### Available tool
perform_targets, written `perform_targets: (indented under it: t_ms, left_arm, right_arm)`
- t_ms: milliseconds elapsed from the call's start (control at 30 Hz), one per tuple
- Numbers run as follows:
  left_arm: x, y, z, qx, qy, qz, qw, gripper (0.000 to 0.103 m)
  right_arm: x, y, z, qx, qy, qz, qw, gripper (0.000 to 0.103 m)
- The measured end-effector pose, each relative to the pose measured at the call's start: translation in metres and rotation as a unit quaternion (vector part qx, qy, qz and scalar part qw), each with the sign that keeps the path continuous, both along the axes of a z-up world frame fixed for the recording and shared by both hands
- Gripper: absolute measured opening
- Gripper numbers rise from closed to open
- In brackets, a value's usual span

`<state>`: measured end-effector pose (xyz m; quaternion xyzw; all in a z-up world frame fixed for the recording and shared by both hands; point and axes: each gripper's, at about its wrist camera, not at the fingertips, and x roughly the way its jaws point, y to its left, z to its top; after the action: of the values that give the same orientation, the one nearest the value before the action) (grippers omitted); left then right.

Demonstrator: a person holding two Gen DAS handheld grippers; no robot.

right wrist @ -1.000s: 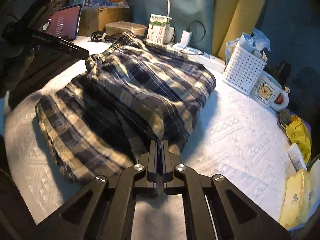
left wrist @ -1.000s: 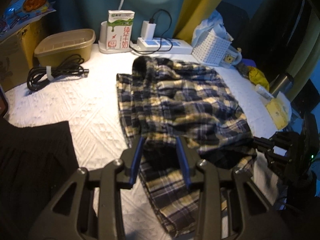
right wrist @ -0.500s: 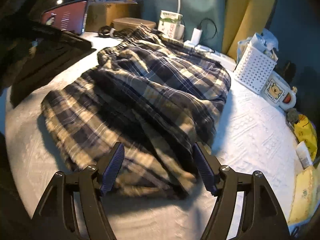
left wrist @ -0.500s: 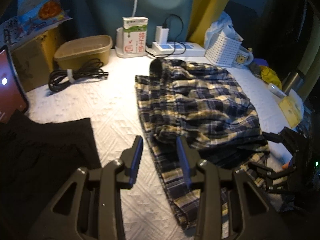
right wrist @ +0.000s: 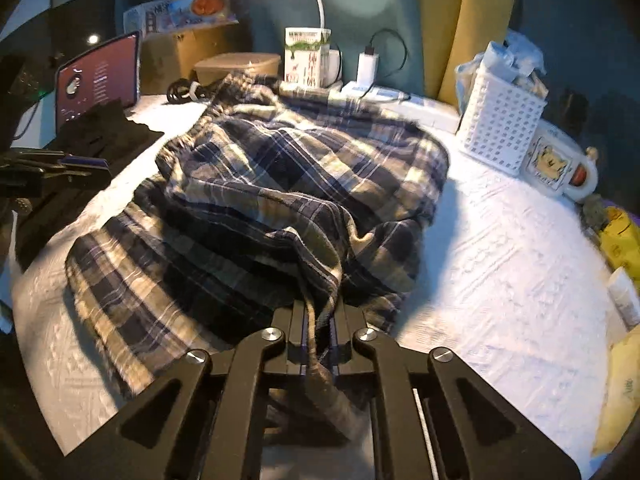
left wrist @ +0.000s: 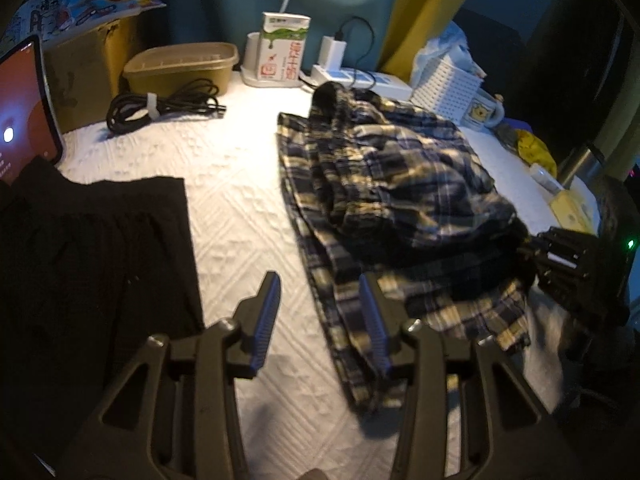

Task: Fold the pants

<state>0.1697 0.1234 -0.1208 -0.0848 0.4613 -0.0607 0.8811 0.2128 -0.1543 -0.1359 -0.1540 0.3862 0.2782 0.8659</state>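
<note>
The plaid pants (left wrist: 400,200) lie bunched in a loose half fold on the white textured table cover (left wrist: 224,208). In the right wrist view the pants (right wrist: 280,200) fill the middle. My right gripper (right wrist: 318,312) is shut on a ridge of the pants' near edge, with cloth running between its fingers. It also shows in the left wrist view (left wrist: 560,256) at the pants' right edge. My left gripper (left wrist: 318,296) is open and empty, just off the pants' left edge, its right finger (left wrist: 374,320) over the cloth.
A black garment (left wrist: 88,264) lies at the left. A tablet (left wrist: 24,108), coiled cable (left wrist: 160,106), brown tub (left wrist: 180,64), milk carton (left wrist: 282,52) and power strip (left wrist: 360,78) line the back. A white basket (right wrist: 500,120), mug (right wrist: 560,168) and yellow packets (right wrist: 620,236) stand at the right.
My right gripper opened, then shut again on the pants' near edge. My left gripper let go of the cloth and drew back to the left, staying open.
</note>
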Motion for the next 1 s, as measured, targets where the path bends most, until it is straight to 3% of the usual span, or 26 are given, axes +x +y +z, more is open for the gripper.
perform_targets:
  t_ms: [133, 367, 433, 500, 567, 733, 833, 900, 1000]
  left_arm:
    - [-0.009, -0.007, 0.002, -0.010, 0.000, -0.008, 0.9999, 0.042]
    - [0.005, -0.005, -0.005, -0.003, 0.016, -0.024, 0.9996, 0.042]
    - [0.014, -0.001, 0.000, 0.003, 0.011, -0.032, 0.9994, 0.042]
    - [0.025, 0.002, 0.004, 0.001, 0.008, -0.040, 0.9992, 0.042]
    - [0.033, 0.001, 0.006, -0.005, 0.008, -0.049, 0.9987, 0.042]
    - [0.042, -0.019, 0.002, -0.025, 0.017, -0.100, 0.9946, 0.042]
    - [0.051, -0.031, -0.004, -0.016, 0.015, -0.106, 0.9942, 0.042]
    - [0.060, -0.032, -0.009, -0.014, 0.020, -0.094, 0.9952, 0.042]
    - [0.068, -0.030, -0.021, -0.008, 0.026, -0.097, 0.9949, 0.042]
  right_arm:
    - [-0.013, -0.006, 0.010, -0.014, -0.011, 0.023, 1.000, 0.007]
    - [-0.015, -0.007, -0.010, -0.037, 0.014, 0.031, 0.999, 0.010]
    - [-0.011, -0.007, -0.006, -0.029, 0.022, 0.030, 0.999, 0.020]
    - [-0.007, -0.011, 0.001, -0.007, 0.031, 0.028, 0.999, 0.053]
    - [-0.006, -0.018, 0.012, 0.024, 0.034, 0.026, 0.999, 0.059]
    - [-0.003, -0.032, 0.035, 0.072, 0.016, 0.003, 0.997, 0.059]
    - [0.003, -0.033, 0.041, 0.104, 0.004, -0.006, 0.995, 0.058]
    - [0.009, -0.026, 0.038, 0.100, 0.010, -0.005, 0.995, 0.031]
    - [0.018, -0.008, 0.018, 0.082, 0.035, 0.007, 0.996, 0.017]
